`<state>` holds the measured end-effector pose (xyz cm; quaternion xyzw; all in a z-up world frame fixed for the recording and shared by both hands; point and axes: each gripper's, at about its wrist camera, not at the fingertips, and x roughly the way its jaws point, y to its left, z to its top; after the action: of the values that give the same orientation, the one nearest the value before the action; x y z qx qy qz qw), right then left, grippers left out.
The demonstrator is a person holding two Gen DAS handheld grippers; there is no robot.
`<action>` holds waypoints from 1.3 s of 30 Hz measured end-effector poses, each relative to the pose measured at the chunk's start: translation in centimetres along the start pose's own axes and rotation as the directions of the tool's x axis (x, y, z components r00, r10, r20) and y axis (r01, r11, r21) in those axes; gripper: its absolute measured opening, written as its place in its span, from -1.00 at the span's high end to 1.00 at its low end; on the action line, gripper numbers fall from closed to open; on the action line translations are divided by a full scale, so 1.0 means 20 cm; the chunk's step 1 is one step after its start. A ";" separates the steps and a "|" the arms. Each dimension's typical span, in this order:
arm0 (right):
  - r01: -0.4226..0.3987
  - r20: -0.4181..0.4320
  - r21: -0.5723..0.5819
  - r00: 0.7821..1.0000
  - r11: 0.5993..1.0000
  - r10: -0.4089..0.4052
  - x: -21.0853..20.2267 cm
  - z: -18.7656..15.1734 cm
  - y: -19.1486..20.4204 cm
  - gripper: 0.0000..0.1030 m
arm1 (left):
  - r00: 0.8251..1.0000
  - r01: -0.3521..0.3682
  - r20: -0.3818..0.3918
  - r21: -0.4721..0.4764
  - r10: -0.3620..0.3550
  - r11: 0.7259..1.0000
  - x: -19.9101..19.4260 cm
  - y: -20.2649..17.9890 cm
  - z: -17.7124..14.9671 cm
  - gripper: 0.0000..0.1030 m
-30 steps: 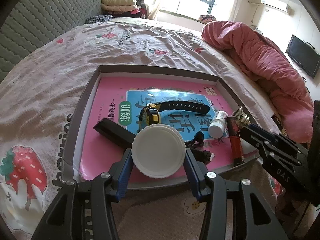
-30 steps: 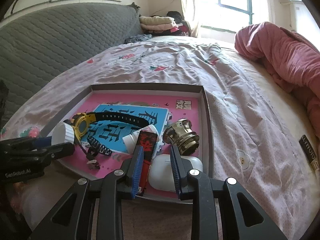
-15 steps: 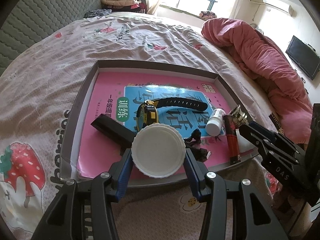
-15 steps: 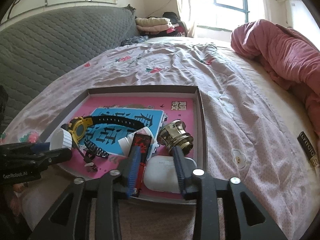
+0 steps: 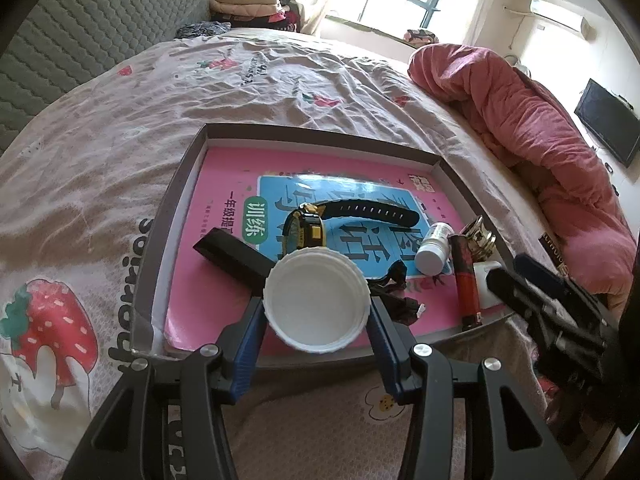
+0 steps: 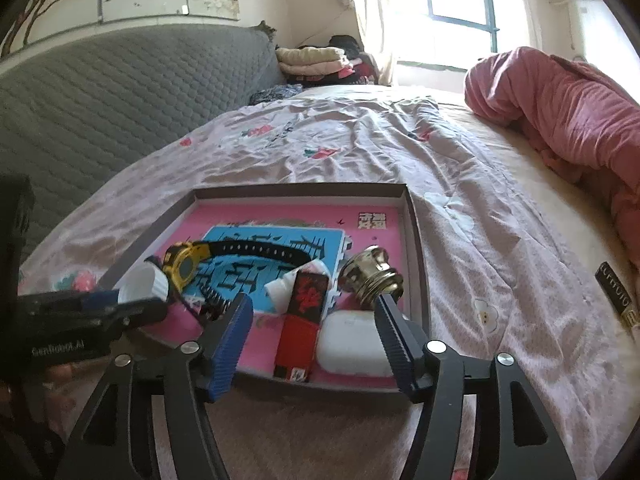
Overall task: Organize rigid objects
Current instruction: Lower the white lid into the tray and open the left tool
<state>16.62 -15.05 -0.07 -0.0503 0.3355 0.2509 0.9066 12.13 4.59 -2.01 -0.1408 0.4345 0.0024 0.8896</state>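
My right gripper (image 6: 314, 336) was nearly pinched together a second ago, down by the red tube, and now its jaws are spreading wide and still opening. The red tube (image 6: 302, 328) and the white earbud case (image 6: 352, 346) both sit in the gap between the blue pads, but neither pad is pressing on them, so nothing's actually held on that side.

Left gripper (image 5: 316, 316) hasn't budged: still clenched on the white ribbed cap (image 5: 316, 300), open side facing the camera, held over the near edge of the grey tray (image 5: 160, 248).

Everything else is lying in the tray on top of the pink workbook (image 5: 224, 208). The yellow-and-black watch (image 5: 308, 228) is about in the middle with its strap running off to the right. A small white bottle (image 5: 432, 248) lies on its side just left of the red tube, and the gold knob thing (image 6: 370, 276) is at the right side, just beyond the earbud case. A black flat piece (image 5: 228, 250) sits left of the cap. The tray's on the strawberry bedsheet (image 5: 100, 168), with the pink duvet (image 5: 540, 128) bunched up far right.
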 end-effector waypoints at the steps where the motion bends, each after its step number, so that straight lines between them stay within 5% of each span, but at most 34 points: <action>1: 0.000 0.002 -0.007 1.000 1.000 0.000 -0.01 -0.01 0.01 -0.31 | 1.000 -0.001 -0.001 -0.002 0.001 1.000 0.00 0.00 0.00 0.02; 16: 0.016 0.012 -0.061 1.000 0.998 -0.015 -0.06 -0.05 0.10 -0.43 | 0.998 0.045 -0.042 -0.028 -0.046 0.999 -0.04 0.04 0.02 0.02; 21: 0.022 0.009 -0.058 1.000 0.998 -0.022 -0.06 -0.06 0.09 -0.44 | 0.997 -0.003 -0.075 -0.012 0.002 1.000 0.03 0.04 0.04 0.02; 39: 0.007 -0.001 -0.058 1.000 0.998 -0.007 -0.11 -0.10 0.14 -0.44 | 0.998 -0.065 0.018 0.011 0.065 0.998 -0.11 0.03 -0.03 0.01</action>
<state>12.57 -14.03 -0.04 -0.0781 0.3281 0.2573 0.9056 10.14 5.24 -0.82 -0.1215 0.4310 0.0302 0.8936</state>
